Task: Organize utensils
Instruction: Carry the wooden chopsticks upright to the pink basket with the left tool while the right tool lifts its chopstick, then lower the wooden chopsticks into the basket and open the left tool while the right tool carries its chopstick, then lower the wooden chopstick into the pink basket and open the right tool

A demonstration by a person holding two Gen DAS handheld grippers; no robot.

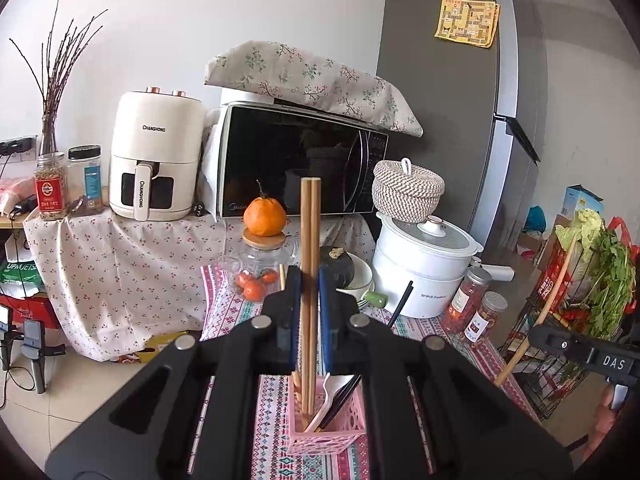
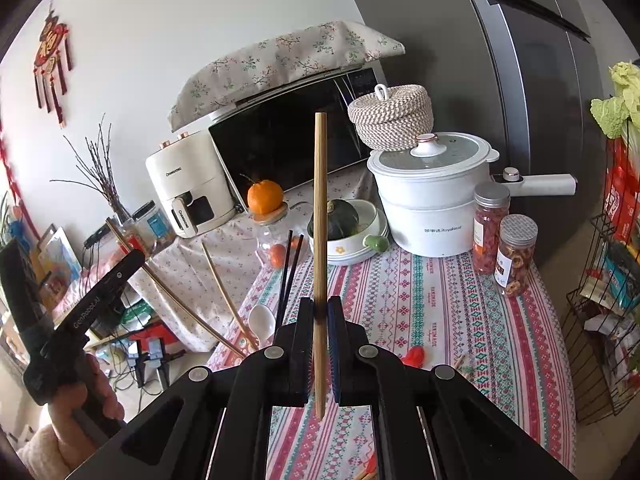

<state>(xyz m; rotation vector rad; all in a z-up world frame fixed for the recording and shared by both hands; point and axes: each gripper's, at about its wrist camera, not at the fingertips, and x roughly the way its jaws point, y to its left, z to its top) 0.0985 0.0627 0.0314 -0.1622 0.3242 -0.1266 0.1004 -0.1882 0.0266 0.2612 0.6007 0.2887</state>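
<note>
In the left wrist view my left gripper [image 1: 310,280] is shut on two wooden chopsticks [image 1: 310,232] held upright. Their lower ends reach into a pink slotted basket [image 1: 326,436] on the patterned tablecloth. The basket also holds a white spoon [image 1: 328,396] and black chopsticks [image 1: 344,394]. In the right wrist view my right gripper [image 2: 320,306] is shut on a single wooden chopstick [image 2: 320,208], upright and above the table. The left gripper [image 2: 100,292] shows there at the left, in a person's hand. The basket is hidden in that view.
At the back of the table [image 2: 440,300] stand a white pot [image 2: 432,200], a bowl with a dark squash [image 2: 344,224], two jars [image 2: 504,240] and a glass jar topped by an orange [image 2: 264,196]. A wire rack [image 2: 600,320] stands right. A small red item [image 2: 414,356] lies near the gripper.
</note>
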